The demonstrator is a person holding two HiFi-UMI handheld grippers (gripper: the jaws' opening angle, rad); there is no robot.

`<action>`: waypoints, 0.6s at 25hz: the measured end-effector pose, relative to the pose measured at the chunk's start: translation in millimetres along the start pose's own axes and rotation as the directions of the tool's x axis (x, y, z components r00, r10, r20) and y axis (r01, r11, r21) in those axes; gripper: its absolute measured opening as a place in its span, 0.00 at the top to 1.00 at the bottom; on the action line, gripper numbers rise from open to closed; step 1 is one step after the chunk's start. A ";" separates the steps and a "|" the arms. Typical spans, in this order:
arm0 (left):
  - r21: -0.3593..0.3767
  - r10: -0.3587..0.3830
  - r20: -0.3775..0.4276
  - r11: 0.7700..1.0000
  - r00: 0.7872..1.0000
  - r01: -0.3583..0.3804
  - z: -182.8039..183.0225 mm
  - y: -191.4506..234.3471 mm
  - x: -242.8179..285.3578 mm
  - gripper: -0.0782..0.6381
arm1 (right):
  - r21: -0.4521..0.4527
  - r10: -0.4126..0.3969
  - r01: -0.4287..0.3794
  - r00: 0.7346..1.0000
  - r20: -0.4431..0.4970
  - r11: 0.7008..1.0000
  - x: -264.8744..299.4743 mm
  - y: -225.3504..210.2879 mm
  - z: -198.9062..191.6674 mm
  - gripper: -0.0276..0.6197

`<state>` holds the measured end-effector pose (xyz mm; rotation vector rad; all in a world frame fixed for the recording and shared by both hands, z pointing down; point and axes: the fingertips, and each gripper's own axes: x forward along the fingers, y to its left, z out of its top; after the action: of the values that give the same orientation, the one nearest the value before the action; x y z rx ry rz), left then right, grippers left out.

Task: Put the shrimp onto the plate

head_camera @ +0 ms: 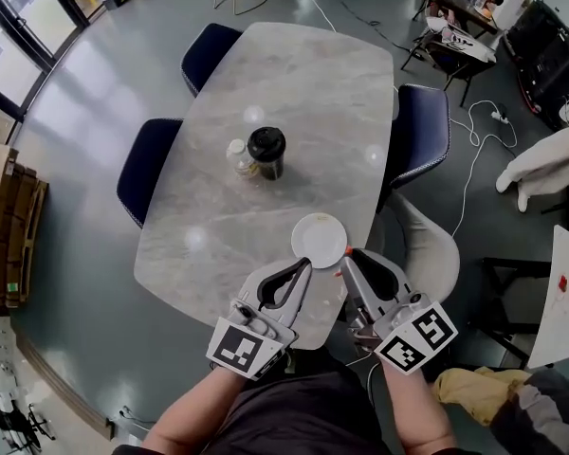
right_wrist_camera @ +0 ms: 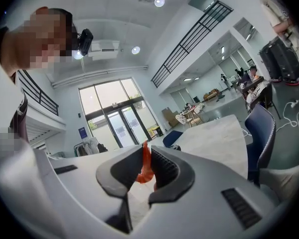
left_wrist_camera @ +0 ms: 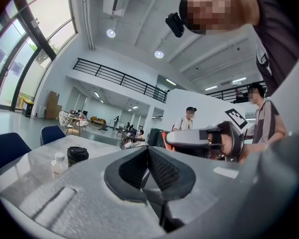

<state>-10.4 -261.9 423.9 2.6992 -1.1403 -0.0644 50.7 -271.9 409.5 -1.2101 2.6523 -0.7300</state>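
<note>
A pale marbled tabletop point(head_camera: 294, 93) with rounded corners stands on a glossy grey floor point(head_camera: 85, 121) in a big, bright hall. Dark blue chairs point(head_camera: 147, 169) are drawn up along its sides, windows point(head_camera: 19, 27) run along the left, and cables point(head_camera: 474, 159) trail over the floor at the right. Near the middle of the tabletop a black lidded cup point(head_camera: 266, 150) stands upright with a small bottle point(head_camera: 239, 157) just beside it. A white plate point(head_camera: 320, 240) lies closer to the person, near the tabletop's edge.

The right hand-held gripper point(right_wrist_camera: 147, 151) is clamped on the shrimp point(right_wrist_camera: 146, 167), an orange sliver pinched between its ribbed pads. The shrimp's long axis runs along the jaws, its thin end poking out past their tips and its thicker, curled part lying deeper between them. In the head view it sits at the plate's near right rim (whether it touches the plate cannot be told).

The left hand-held gripper point(left_wrist_camera: 148, 153) has its jaws closed with nothing between them. It is held just beside the right one, tips towards the plate's near edge.
</note>
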 end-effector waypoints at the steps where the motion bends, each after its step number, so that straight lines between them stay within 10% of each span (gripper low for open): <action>1: -0.008 0.000 -0.003 1.000 1.000 0.000 -6.2 3.4 2.4 0.88 | -0.006 -0.004 0.004 1.000 -0.014 1.000 4.1 -5.1 -7.1 0.88; 15: -0.091 -0.002 -0.089 0.996 0.996 -0.006 -86.7 40.9 34.9 0.88 | -0.089 -0.138 0.124 0.975 -0.175 0.988 36.3 -93.7 -109.2 0.88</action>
<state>-4.3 -299.3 518.7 2.5930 -1.0874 0.0040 55.2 -310.6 552.7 -1.4144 2.7905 -0.7995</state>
